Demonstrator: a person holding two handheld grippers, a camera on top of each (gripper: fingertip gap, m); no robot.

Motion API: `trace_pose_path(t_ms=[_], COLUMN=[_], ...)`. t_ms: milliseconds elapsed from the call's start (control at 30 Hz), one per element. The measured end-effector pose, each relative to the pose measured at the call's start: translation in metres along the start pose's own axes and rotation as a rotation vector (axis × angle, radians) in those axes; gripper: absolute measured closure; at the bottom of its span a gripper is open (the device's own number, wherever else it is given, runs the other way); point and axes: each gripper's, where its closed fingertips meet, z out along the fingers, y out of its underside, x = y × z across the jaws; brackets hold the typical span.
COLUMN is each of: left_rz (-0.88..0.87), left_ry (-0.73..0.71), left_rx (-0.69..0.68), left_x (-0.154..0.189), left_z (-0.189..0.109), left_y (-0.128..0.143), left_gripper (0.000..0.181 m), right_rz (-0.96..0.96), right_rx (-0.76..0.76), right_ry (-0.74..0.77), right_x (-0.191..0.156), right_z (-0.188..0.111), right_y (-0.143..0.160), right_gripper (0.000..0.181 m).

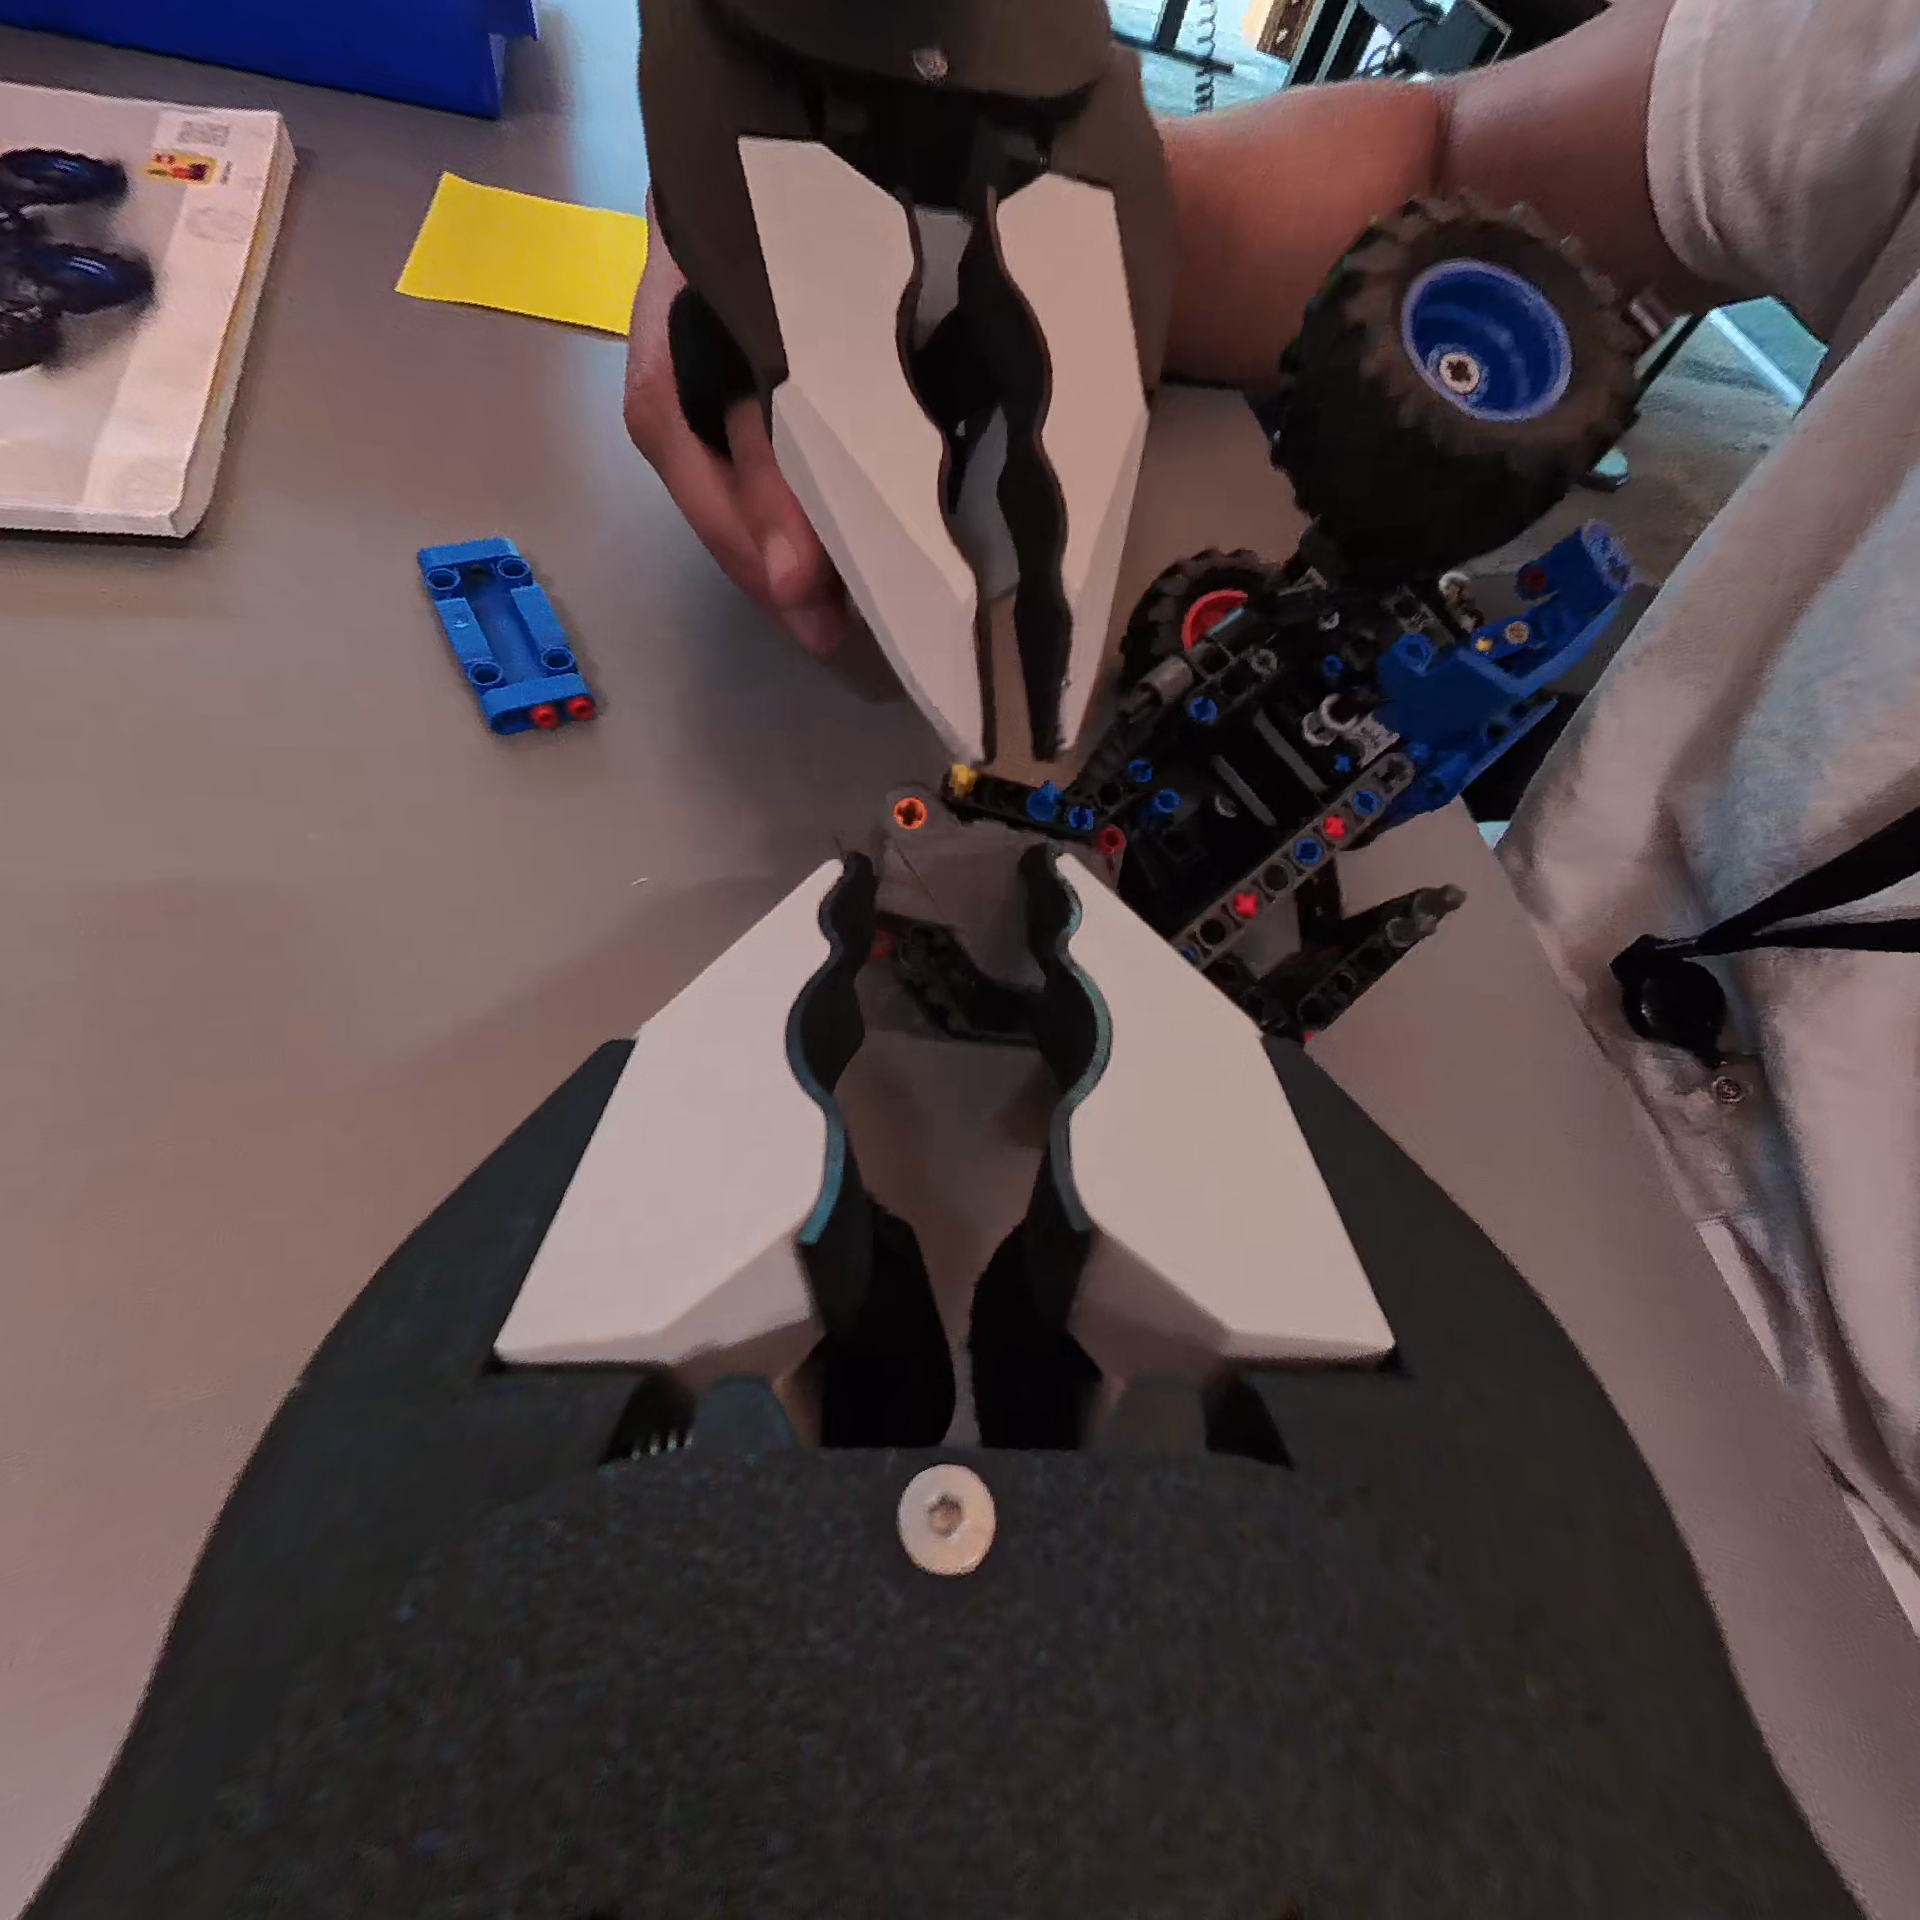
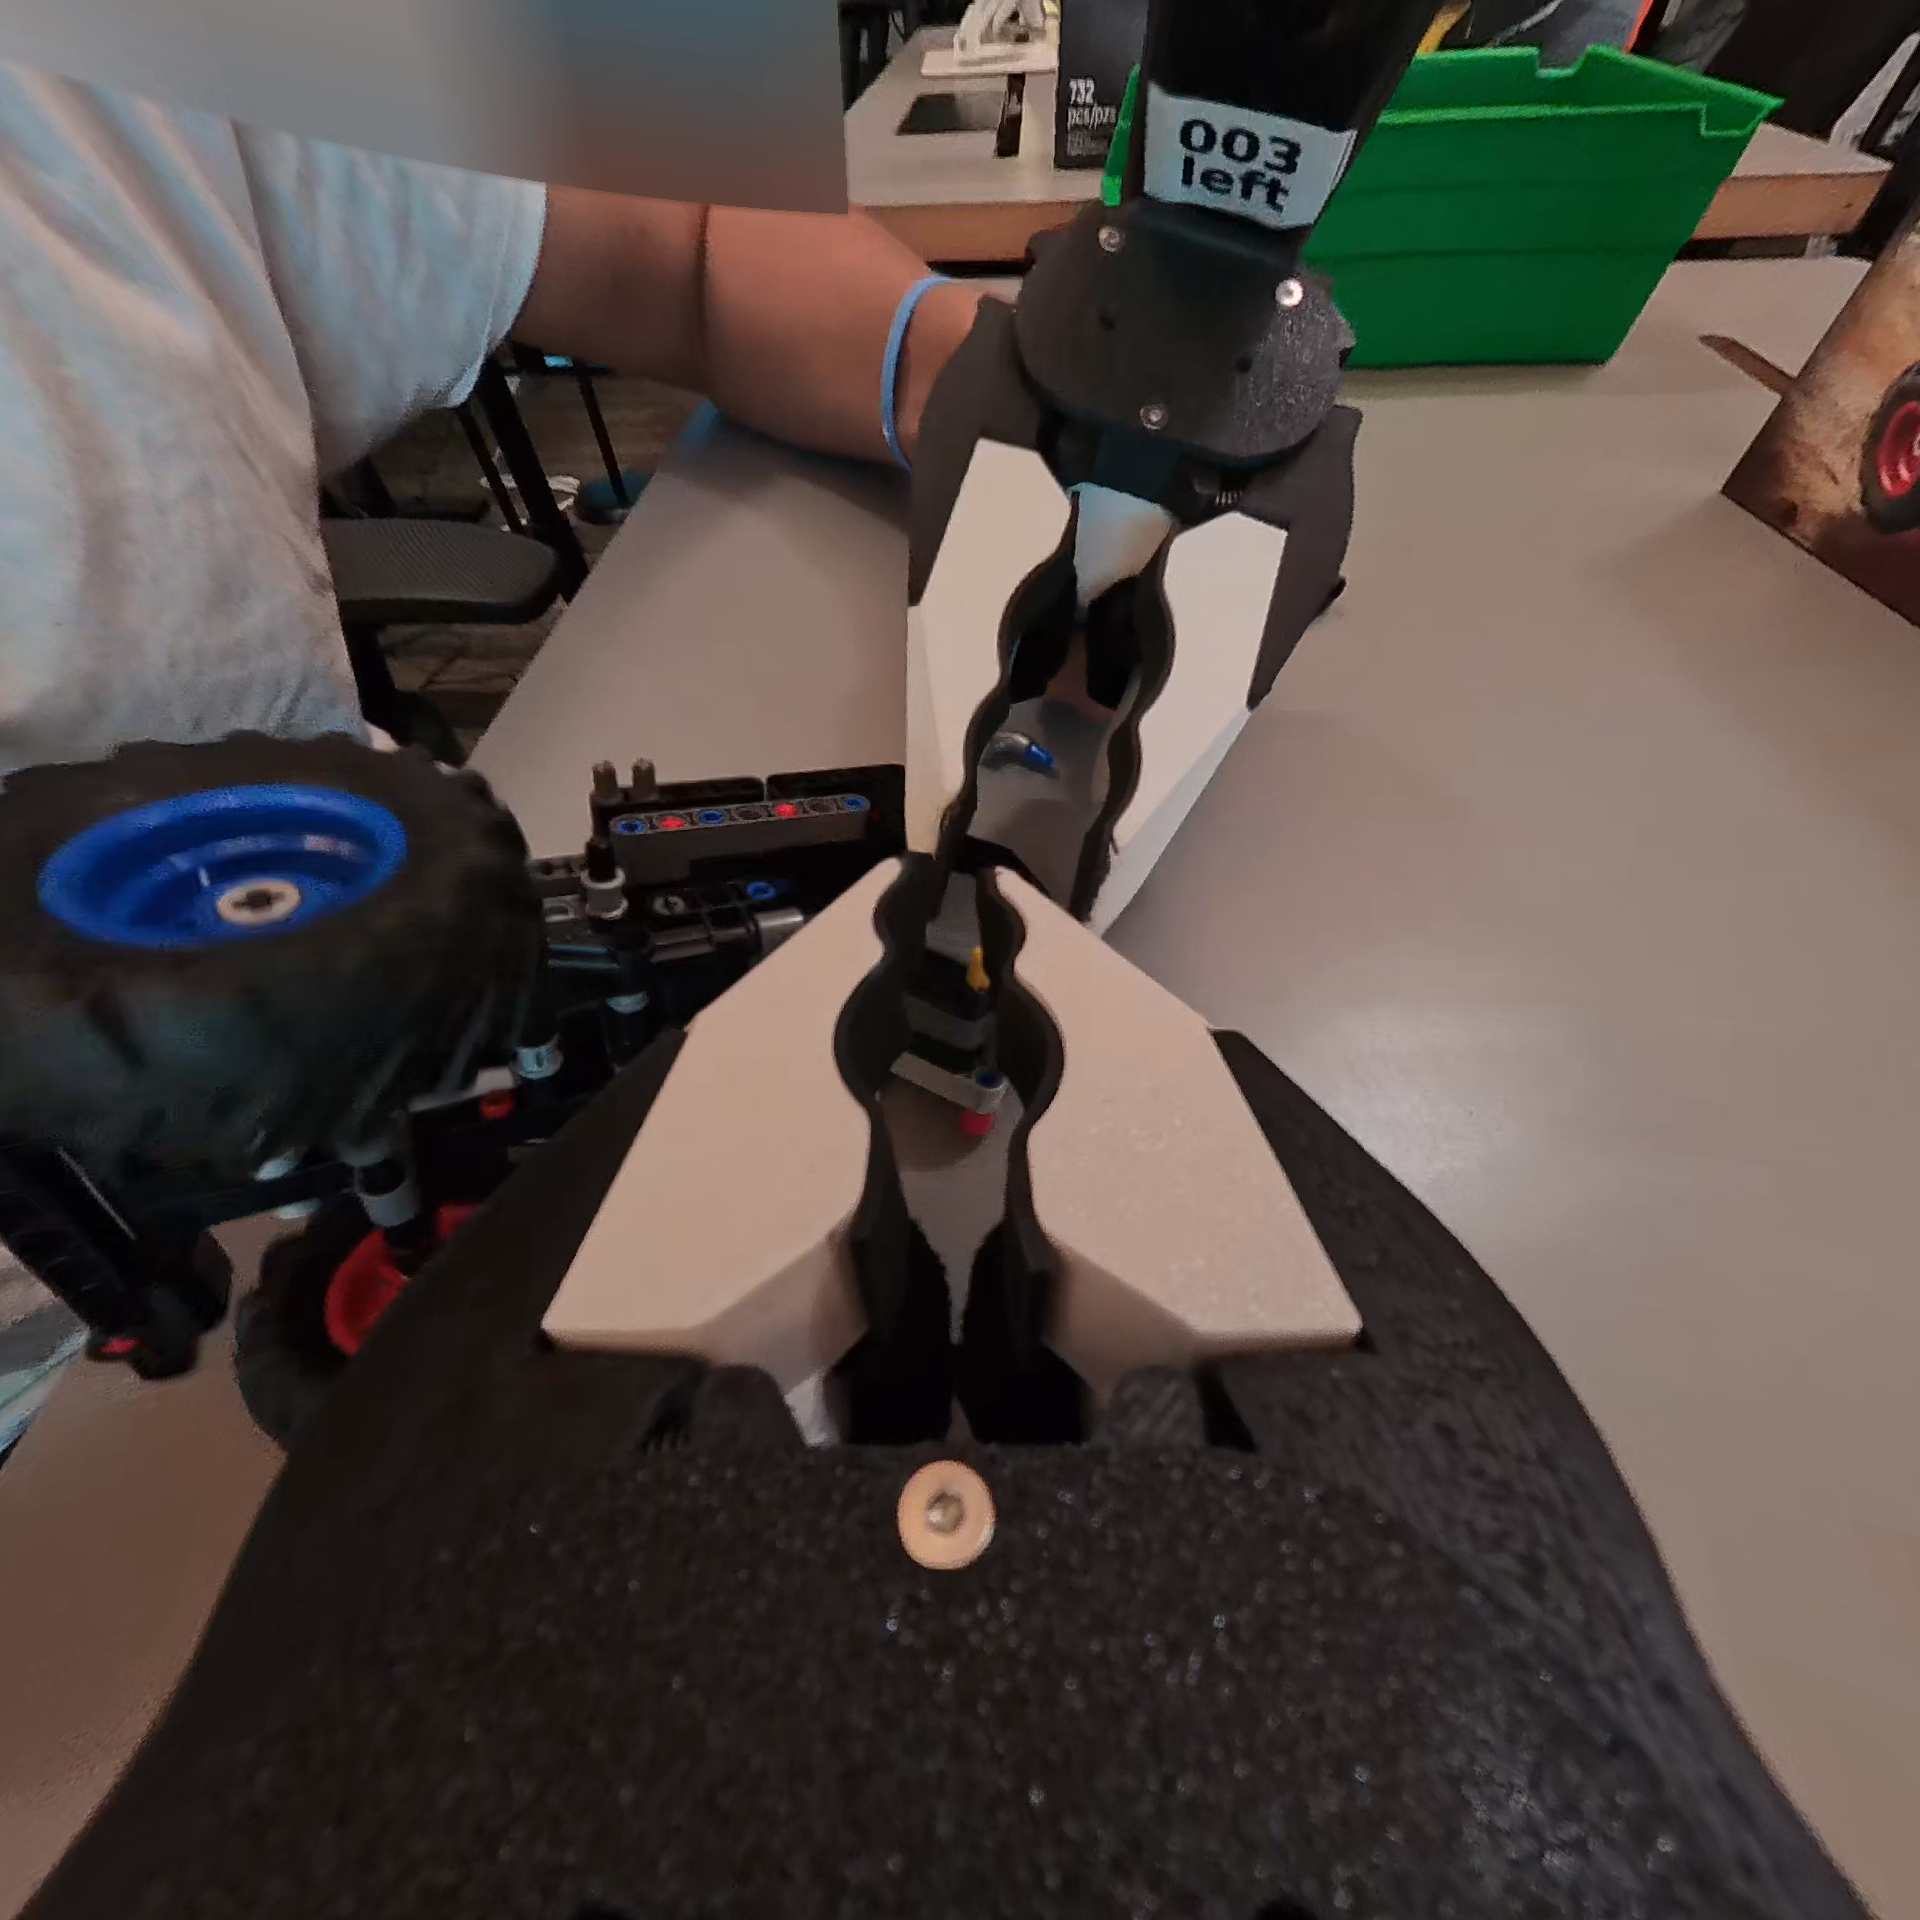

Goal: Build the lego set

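Observation:
A toy brick truck chassis (image 1: pixel 1278 790) lies on the grey table (image 1: pixel 312 935), with a big black tyre on a blue rim (image 1: pixel 1455 374) and a smaller red-hubbed wheel (image 1: pixel 1210 618). My right gripper (image 1: pixel 1013 748) comes in from above, shut on a black beam (image 1: pixel 997 795) with a yellow pin at the chassis end. In its own view (image 2: pixel 951 871) that beam (image 2: pixel 940 1023) sits between its fingers. My left gripper (image 1: pixel 943 857) faces it tip to tip, its fingers closed around a grey piece (image 1: pixel 951 883) with an orange pin. It also shows in the right wrist view (image 2: pixel 1018 871).
A loose blue panel piece (image 1: pixel 506 634), a yellow paper (image 1: pixel 525 255) and an instruction booklet (image 1: pixel 114 312) lie left. A green bin (image 2: pixel 1538 208) and a printed box (image 2: pixel 1849 436) stand at the back. The person's arm (image 2: pixel 727 312) and shirt are close by the table edge. Both grippers' tips are close together, under 4 cm apart.

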Motion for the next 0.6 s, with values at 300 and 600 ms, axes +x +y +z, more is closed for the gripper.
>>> trace_pose_path(t_ms=[300,600], left_rz=[0.004,0.025], left_ry=[-0.007,-0.026], left_rx=[-0.007,-0.027], left_x=[0.0,-0.001], left_z=[0.001,0.004], left_y=[0.001,0.004], left_gripper=[0.154,0.164], right_rz=[0.111,0.275], right_rx=[-0.122,-0.111], right_ry=[-0.016,-0.154], right_x=[0.004,-0.005], right_z=[0.002,-0.007], right_y=[0.021,0.024], right_gripper=[0.175,0.168])
